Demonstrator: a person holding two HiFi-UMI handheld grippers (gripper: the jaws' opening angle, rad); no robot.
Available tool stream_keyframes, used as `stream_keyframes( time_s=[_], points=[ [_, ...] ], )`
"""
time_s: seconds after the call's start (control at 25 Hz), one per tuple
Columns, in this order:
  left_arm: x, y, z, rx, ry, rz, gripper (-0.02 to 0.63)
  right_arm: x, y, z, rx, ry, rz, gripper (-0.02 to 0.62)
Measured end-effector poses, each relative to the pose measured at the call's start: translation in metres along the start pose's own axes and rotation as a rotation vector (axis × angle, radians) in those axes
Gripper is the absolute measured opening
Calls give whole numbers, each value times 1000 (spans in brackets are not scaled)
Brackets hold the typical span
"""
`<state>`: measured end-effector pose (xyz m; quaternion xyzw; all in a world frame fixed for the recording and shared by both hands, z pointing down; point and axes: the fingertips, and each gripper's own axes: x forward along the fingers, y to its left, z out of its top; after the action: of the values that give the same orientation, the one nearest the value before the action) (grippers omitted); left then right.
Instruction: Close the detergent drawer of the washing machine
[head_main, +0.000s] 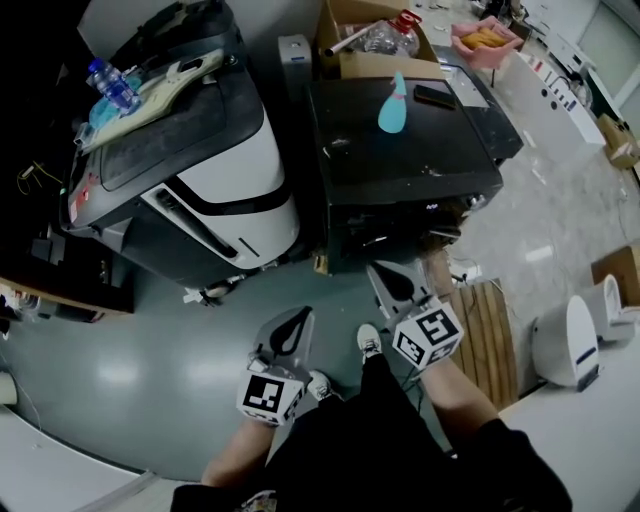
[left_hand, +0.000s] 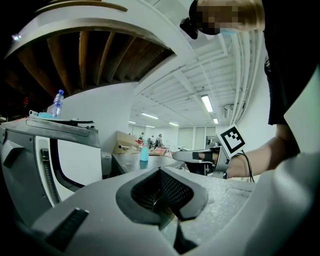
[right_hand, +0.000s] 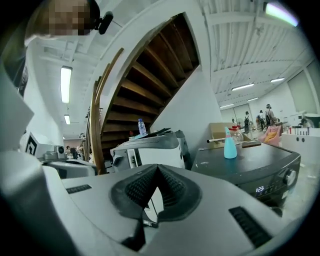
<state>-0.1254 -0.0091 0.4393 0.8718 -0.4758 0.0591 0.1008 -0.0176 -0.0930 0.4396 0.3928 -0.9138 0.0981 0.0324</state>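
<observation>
The black washing machine (head_main: 400, 160) stands ahead of me with a teal bottle (head_main: 393, 104) on its lid. Its front faces my feet; from the head view I cannot make out the detergent drawer. In the right gripper view the machine (right_hand: 250, 165) shows a lit display (right_hand: 260, 189) and a knob. My left gripper (head_main: 298, 320) is shut and empty, low over the floor and short of the machine. My right gripper (head_main: 382, 272) is also shut and empty, closer to the machine's front. The pads meet in both gripper views (left_hand: 162, 192) (right_hand: 157, 192).
A grey-and-white machine (head_main: 210, 190) stands left of the washer, with a water bottle (head_main: 112, 85) on top. Behind are a cardboard box (head_main: 375, 45) and a pink tray (head_main: 485, 40). Wooden slats (head_main: 490, 340) and a white appliance (head_main: 568, 342) lie to the right. A staircase (right_hand: 145, 75) rises overhead.
</observation>
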Motion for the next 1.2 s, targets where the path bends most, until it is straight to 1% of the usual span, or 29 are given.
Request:
stream_keyframes(
  time_s=[0.16, 0.32, 0.36, 0.52, 0.76, 0.88, 1.0, 1.12, 1.2],
  points=[
    [-24, -2, -2, 18, -44, -43, 3, -22, 35, 1, -27, -15, -18, -2],
    [-37, -10, -7, 13, -12, -78, 3, -43, 59, 1, -48, -12, -43, -2],
    [-39, -13, -7, 13, -15, -89, 3, -49, 63, 0, -52, -7, -50, -2],
    [-42, -27, 0, 16, -72, -126, 3, -72, 75, -1, -66, 21, -69, -2],
    [-40, -41, 3, -1, -80, -137, 3, -95, 72, 1, -86, 49, -95, -2],
    [-40, -54, -1, -6, -19, -125, 3, -107, 66, 5, -117, 47, -86, -2],
    [-34, -72, 1, 3, -58, -115, 3, -121, 58, 9, -117, 39, -73, -2],
    [-29, -93, 0, 17, -52, -97, 3, -138, 47, 11, -95, 39, -61, -2],
    [-24, -108, 1, 22, -45, -80, 3, -149, 37, 12, -100, 23, -40, -2]
  ],
)
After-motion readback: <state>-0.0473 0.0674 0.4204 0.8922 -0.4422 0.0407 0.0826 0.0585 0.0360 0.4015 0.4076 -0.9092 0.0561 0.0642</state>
